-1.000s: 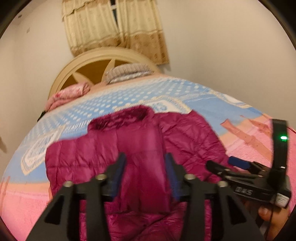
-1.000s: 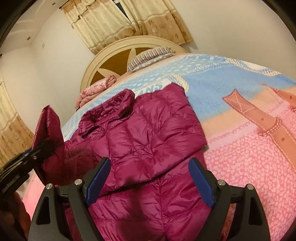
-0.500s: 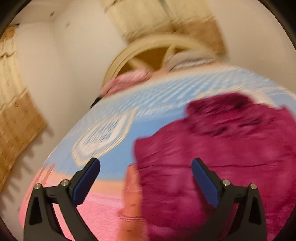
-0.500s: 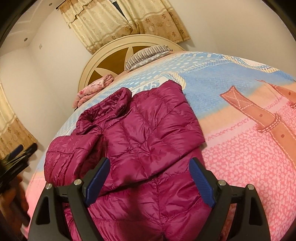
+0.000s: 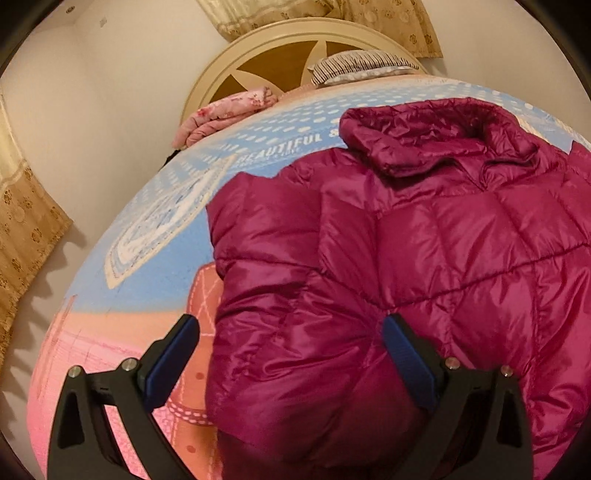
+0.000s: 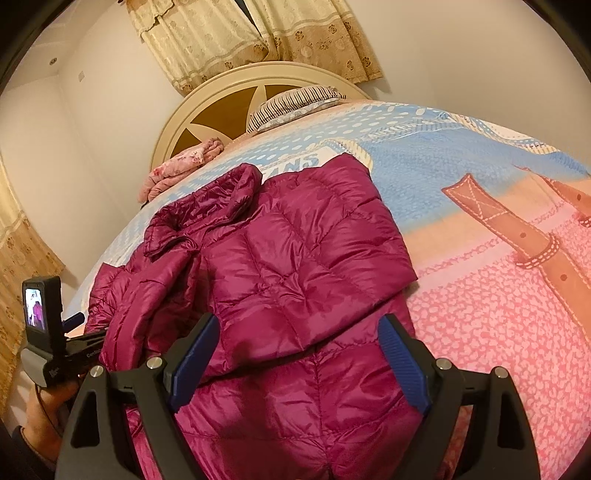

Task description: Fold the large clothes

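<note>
A magenta quilted puffer jacket (image 5: pixel 424 266) lies on the bed, collar toward the headboard, with both sleeves folded across its body. It also shows in the right wrist view (image 6: pixel 295 280). My left gripper (image 5: pixel 291 354) is open and empty, low over the jacket's left edge. From the right wrist view the left gripper (image 6: pixel 74 321) sits at the jacket's left side. My right gripper (image 6: pixel 299 354) is open and empty, above the jacket's lower body.
The bed (image 6: pixel 480 229) has a blue and pink patterned cover. A striped pillow (image 6: pixel 295 103) and a folded pink blanket (image 6: pixel 181 166) lie by the rounded headboard (image 5: pixel 280 48). Curtains (image 6: pixel 258 33) hang behind.
My left gripper let go of the left sleeve, opened wide, and swung left and down to the jacket's left edge. The sleeve now lies folded on the jacket. My right gripper barely moved.
</note>
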{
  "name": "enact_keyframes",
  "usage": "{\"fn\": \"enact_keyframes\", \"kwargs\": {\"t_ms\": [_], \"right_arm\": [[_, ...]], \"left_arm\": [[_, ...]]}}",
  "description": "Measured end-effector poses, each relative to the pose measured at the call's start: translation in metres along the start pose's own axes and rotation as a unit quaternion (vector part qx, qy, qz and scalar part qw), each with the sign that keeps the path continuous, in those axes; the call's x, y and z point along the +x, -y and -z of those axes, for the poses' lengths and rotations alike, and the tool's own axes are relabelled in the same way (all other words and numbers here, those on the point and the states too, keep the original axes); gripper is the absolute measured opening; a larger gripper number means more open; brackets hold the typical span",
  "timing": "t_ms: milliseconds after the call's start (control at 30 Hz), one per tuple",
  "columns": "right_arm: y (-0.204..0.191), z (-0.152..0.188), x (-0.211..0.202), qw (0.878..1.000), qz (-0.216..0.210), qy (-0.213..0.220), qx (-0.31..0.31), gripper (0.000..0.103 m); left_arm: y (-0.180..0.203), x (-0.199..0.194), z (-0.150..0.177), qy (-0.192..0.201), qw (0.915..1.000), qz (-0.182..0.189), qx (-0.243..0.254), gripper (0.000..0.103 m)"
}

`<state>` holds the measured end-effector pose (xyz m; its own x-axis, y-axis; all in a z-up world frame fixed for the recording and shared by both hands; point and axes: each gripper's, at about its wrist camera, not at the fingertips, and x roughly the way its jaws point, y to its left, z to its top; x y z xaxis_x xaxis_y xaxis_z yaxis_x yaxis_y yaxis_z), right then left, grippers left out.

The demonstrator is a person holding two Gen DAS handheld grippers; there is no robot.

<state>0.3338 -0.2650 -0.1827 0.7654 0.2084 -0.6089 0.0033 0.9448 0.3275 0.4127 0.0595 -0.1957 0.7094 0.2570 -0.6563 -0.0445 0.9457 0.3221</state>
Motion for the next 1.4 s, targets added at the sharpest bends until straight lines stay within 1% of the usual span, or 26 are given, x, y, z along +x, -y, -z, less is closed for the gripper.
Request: {"fn": "enact_keyframes", "kwargs": {"t_ms": [100, 133, 167, 200, 233, 300, 333, 367, 400, 433, 467, 533, 567, 633, 700, 733, 767, 833, 967, 1400], "right_arm": [[-0.024, -0.007, -0.007, 0.998, 0.04, 0.002, -0.05, 0.088], [-0.04, -0.012, -0.016, 0.996, 0.045, 0.015, -0.072, 0.088], [-0.054, -0.017, -0.022, 0.996, 0.037, 0.024, -0.083, 0.088], [-0.063, -0.022, -0.024, 0.995, 0.033, 0.026, -0.091, 0.088], [-0.082, -0.028, -0.024, 0.993, 0.03, 0.023, -0.111, 0.088], [-0.105, -0.035, -0.011, 0.991, 0.009, 0.001, -0.137, 0.088], [-0.112, -0.035, -0.001, 0.989, 0.005, -0.011, -0.151, 0.088], [-0.117, -0.033, 0.011, 0.986, 0.011, -0.026, -0.163, 0.088], [-0.118, -0.031, 0.022, 0.985, 0.019, -0.04, -0.166, 0.088], [-0.113, -0.027, 0.037, 0.985, 0.027, -0.063, -0.157, 0.088], [-0.105, -0.024, 0.048, 0.986, 0.025, -0.077, -0.143, 0.088], [-0.091, -0.013, 0.061, 0.988, 0.019, -0.096, -0.122, 0.088], [-0.084, -0.009, 0.066, 0.988, 0.016, -0.099, -0.115, 0.088], [-0.078, -0.003, 0.069, 0.989, 0.008, -0.097, -0.107, 0.088], [-0.077, -0.002, 0.068, 0.99, 0.008, -0.094, -0.105, 0.088], [-0.077, -0.001, 0.067, 0.99, 0.008, -0.093, -0.106, 0.088], [-0.078, 0.0, 0.067, 0.99, 0.009, -0.092, -0.106, 0.088], [-0.08, 0.003, 0.066, 0.99, 0.01, -0.091, -0.108, 0.088], [-0.085, 0.005, 0.068, 0.989, 0.018, -0.094, -0.115, 0.088], [-0.09, 0.004, 0.077, 0.986, 0.035, -0.103, -0.128, 0.089]], "left_arm": [[-0.002, 0.001, 0.001, -0.002, 1.0, 0.001, -0.006, 0.103], [-0.003, 0.002, 0.002, -0.003, 1.0, 0.003, -0.008, 0.103], [-0.005, 0.001, 0.003, -0.004, 0.9999, 0.003, -0.01, 0.103], [-0.005, 0.001, 0.0, -0.004, 0.9999, 0.004, -0.013, 0.103], [-0.007, -0.002, -0.001, -0.003, 0.9998, 0.003, -0.019, 0.103], [-0.011, -0.012, -0.004, 0.002, 0.9995, 0.007, -0.032, 0.103], [-0.014, -0.021, -0.006, 0.011, 0.999, 0.016, -0.041, 0.103], [-0.017, -0.031, -0.009, 0.025, 0.9981, 0.026, -0.051, 0.103], [-0.017, -0.038, -0.011, 0.034, 0.9973, 0.032, -0.057, 0.103], [-0.017, -0.045, -0.013, 0.043, 0.9965, 0.037, -0.061, 0.103], [-0.015, -0.052, -0.016, 0.051, 0.9957, 0.046, -0.063, 0.103], [-0.006, -0.056, -0.022, 0.058, 0.9948, 0.065, -0.054, 0.103], [0.0, -0.054, -0.022, 0.056, 0.9951, 0.068, -0.046, 0.103], [0.016, -0.043, -0.021, 0.038, 0.9964, 0.071, -0.025, 0.103], [0.029, -0.024, -0.019, 0.002, 0.9977, 0.067, -0.012, 0.103], [0.031, -0.015, -0.015, -0.011, 0.9978, 0.064, -0.015, 0.103], [0.029, -0.009, -0.013, -0.018, 0.997, 0.071, -0.025, 0.103], [0.026, -0.008, -0.011, -0.024, 0.9958, 0.081, -0.036, 0.103], [0.024, -0.001, -0.011, -0.036, 0.9944, 0.091, -0.04, 0.103], [0.028, 0.005, -0.012, -0.043, 0.9945, 0.088, -0.037, 0.103]]}}
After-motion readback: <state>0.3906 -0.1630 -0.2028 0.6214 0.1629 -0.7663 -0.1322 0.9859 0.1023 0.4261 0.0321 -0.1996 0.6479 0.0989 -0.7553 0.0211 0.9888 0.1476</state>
